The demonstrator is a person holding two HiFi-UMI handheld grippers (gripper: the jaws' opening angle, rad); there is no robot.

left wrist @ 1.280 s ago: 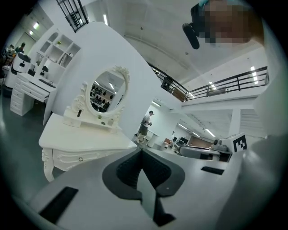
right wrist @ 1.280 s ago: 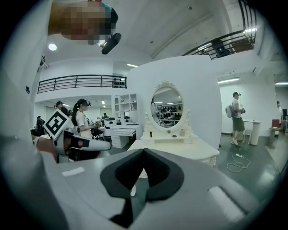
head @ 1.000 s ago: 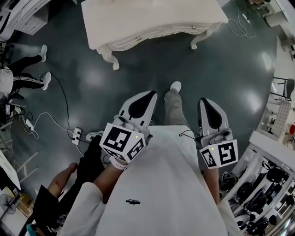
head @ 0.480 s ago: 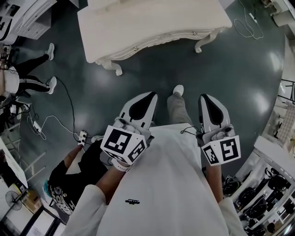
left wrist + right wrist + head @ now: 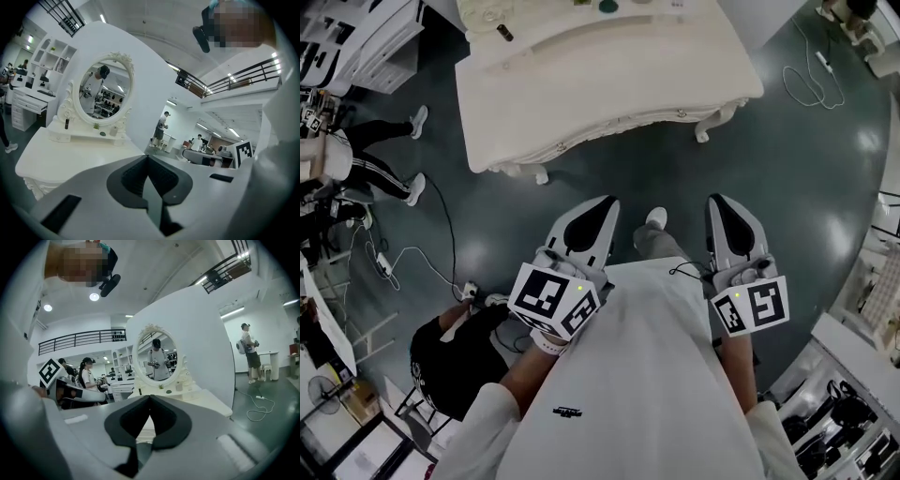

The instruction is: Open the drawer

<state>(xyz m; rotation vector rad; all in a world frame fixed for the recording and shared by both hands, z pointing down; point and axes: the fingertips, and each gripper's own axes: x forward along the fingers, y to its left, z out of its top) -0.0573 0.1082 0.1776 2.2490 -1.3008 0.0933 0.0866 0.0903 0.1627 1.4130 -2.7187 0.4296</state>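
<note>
A white dressing table (image 5: 609, 75) stands ahead at the top of the head view. Its carved front holds the drawer (image 5: 619, 127), shut, with small knobs (image 5: 560, 142) at left and right. Small items lie along the table's far edge. My left gripper (image 5: 607, 201) and right gripper (image 5: 718, 201) are held side by side at waist height, well short of the table. Both point towards it. The left gripper (image 5: 148, 157) has its jaws together with nothing between them. The right gripper (image 5: 150, 397) is likewise shut and empty. An oval mirror (image 5: 157, 357) stands on the table's back.
A person in black (image 5: 450, 352) crouches on the dark floor at lower left, beside a power strip (image 5: 469, 291) and cables (image 5: 403, 253). Another person's legs (image 5: 384, 173) show at left. White cabinets (image 5: 356, 37) stand upper left, shelves (image 5: 834, 441) lower right, and a loose cable (image 5: 811, 84) lies right of the table.
The dressing table has come nearer and lower in the head view as both grippers moved forward towards it. Both stay shut and empty.
</note>
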